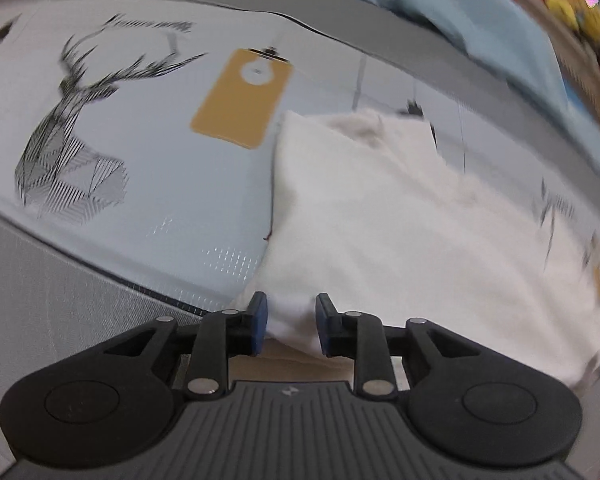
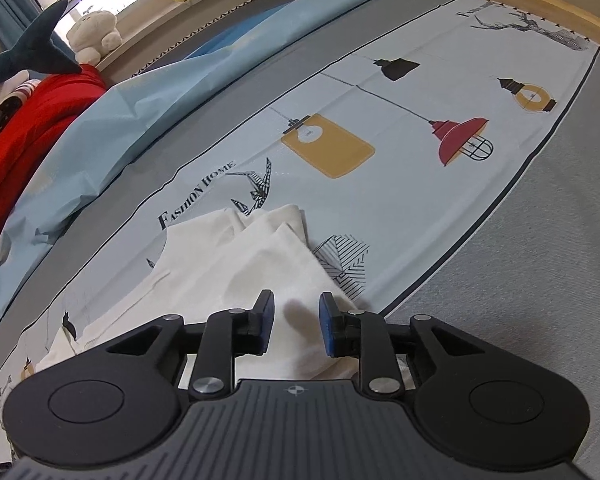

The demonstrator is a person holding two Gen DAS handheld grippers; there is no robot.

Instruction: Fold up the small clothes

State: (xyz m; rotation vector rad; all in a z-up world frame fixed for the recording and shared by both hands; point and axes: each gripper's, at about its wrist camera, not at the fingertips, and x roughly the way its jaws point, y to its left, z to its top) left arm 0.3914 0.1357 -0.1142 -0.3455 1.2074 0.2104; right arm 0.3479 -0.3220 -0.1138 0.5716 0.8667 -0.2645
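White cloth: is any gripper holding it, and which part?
Nothing is held. The left gripper and the right gripper both stand open over the white cloth's edge, pads not pinching it.

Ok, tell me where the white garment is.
The white garment lies on the printed cloth, just ahead of both grippers; in the right wrist view it sits below the yellow lamp print.

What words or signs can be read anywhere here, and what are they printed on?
"FASHION HOME": on the printed cloth, beside the white garment.
Lettering above the deer drawing: too blurred to read.
Lettering at the cloth's far corner: cut off, unreadable.
Small emblem on each hand-held gripper's body: a mark, no words.
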